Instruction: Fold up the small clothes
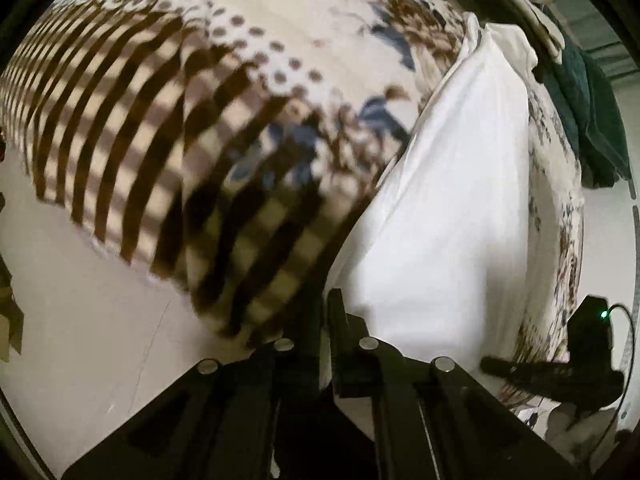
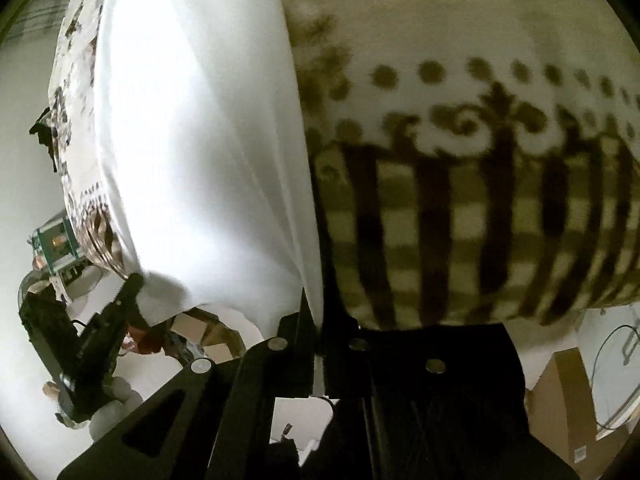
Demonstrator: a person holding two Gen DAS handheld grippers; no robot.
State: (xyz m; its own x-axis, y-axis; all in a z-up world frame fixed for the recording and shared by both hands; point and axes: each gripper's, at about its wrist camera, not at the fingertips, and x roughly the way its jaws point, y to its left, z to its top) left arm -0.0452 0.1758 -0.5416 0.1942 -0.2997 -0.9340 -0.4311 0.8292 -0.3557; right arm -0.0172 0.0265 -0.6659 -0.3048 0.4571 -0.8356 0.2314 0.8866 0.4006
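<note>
One patterned bedcover [image 1: 160,92], cream with brown checks, a dotted band and blue-brown floral print, spans the whole surface and is the largest item in both wrist views. On it lies one white garment [image 1: 452,208], a long, smooth piece of cloth; in the left wrist view its long axis runs from the lower centre up toward the upper right, and in the right wrist view [image 2: 192,140] it runs from the lower centre up toward the upper left. A single dark green cloth [image 1: 592,112] is heaped at the far right edge of the bed. Brown cardboard boxes [image 2: 568,408] stand on the pale floor [image 1: 80,340] beyond the bed edge; their number cannot be told. Two grippers are present, both angled steeply downward. The left gripper [image 1: 324,308] is clenched, its fingers meeting at the near corner of the white garment. The right gripper [image 2: 318,320] is likewise clenched, with the garment's hem pinched between its fingers. Each gripper appears at the margin of the other's view.
</note>
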